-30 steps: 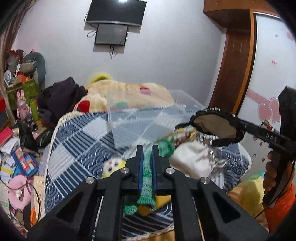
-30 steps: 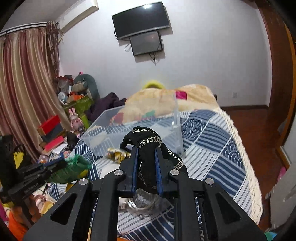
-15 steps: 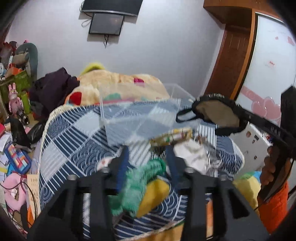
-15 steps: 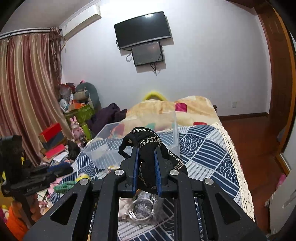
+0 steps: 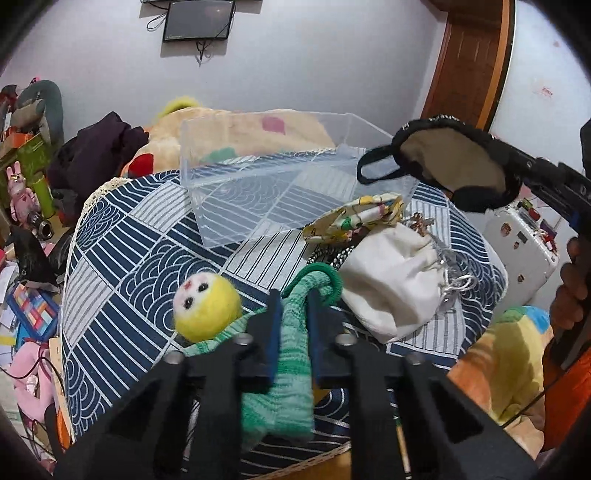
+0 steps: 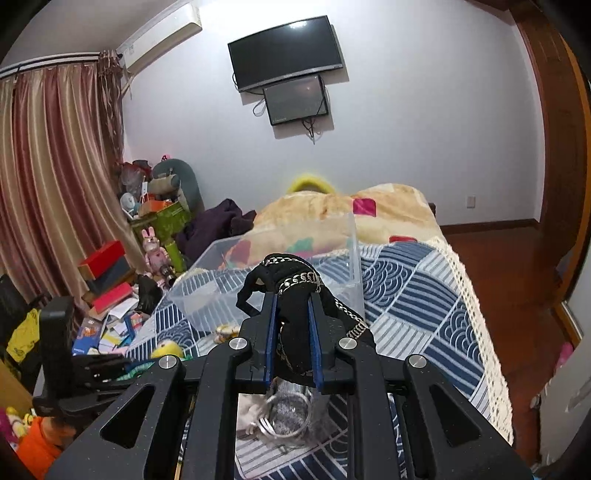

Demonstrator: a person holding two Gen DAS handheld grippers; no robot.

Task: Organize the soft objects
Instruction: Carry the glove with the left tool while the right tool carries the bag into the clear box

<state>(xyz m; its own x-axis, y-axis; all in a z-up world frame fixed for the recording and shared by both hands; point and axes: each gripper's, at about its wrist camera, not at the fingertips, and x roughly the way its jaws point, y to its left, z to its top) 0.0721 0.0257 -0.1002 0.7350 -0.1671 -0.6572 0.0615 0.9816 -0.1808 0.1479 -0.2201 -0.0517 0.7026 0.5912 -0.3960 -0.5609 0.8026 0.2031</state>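
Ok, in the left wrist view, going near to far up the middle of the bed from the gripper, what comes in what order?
Left gripper shut on the green knitted piece → yellow-headed doll → clear plastic bin → beige patterned blanket → wall screen.

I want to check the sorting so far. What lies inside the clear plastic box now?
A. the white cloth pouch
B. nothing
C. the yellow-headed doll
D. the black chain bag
B: the clear plastic box shows only the bedspread pattern through its bottom; all soft things lie outside it.
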